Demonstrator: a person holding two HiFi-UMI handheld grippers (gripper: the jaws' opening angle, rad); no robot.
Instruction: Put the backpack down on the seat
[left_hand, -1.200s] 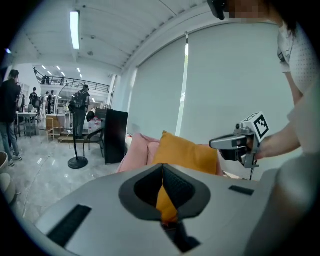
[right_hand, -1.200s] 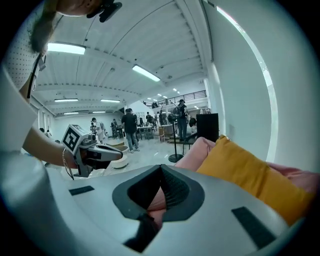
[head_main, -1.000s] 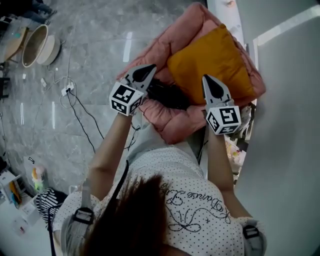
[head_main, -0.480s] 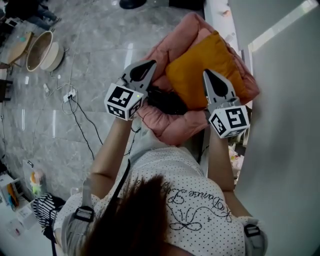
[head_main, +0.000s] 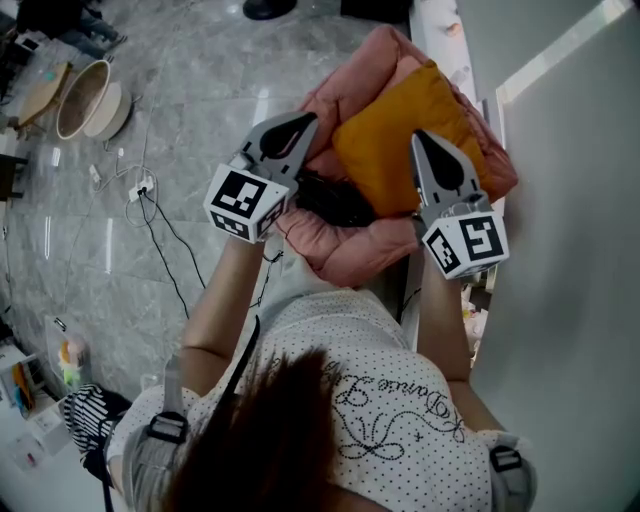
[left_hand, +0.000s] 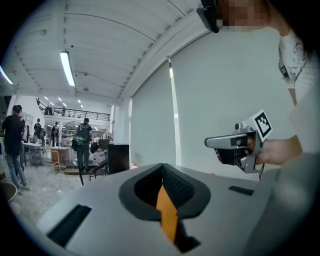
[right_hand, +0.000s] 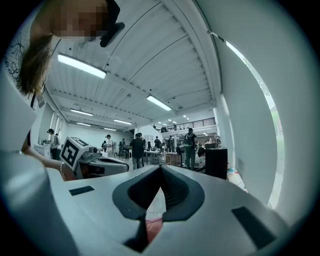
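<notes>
Seemingly the job is all but finished: nearest the person, both tools are held out over the chair with nothing in them. The left gripper (head_main: 298, 126) has its jaws pressed together, and its own view shows only a sliver of orange through the slot behind the closed tips. The right gripper (head_main: 428, 150) is likewise closed tight on nothing, with a bit of pink showing below its jaws. Between and just beyond the two lies a soft, rumpled black bundle (head_main: 335, 200), which I take to be the backpack, though its straps and shape are too dark to make out. It rests in the lap of the puffy pink padded seat (head_main: 350, 252), touching the front edge of the square orange cushion (head_main: 410, 130) propped against the seat's back. Neither gripper touches it. If that reading holds, only drawing the hands away is left. Farther off lie the grey marbled floor (head_main: 190, 90) and loose cables (head_main: 160, 222).
</notes>
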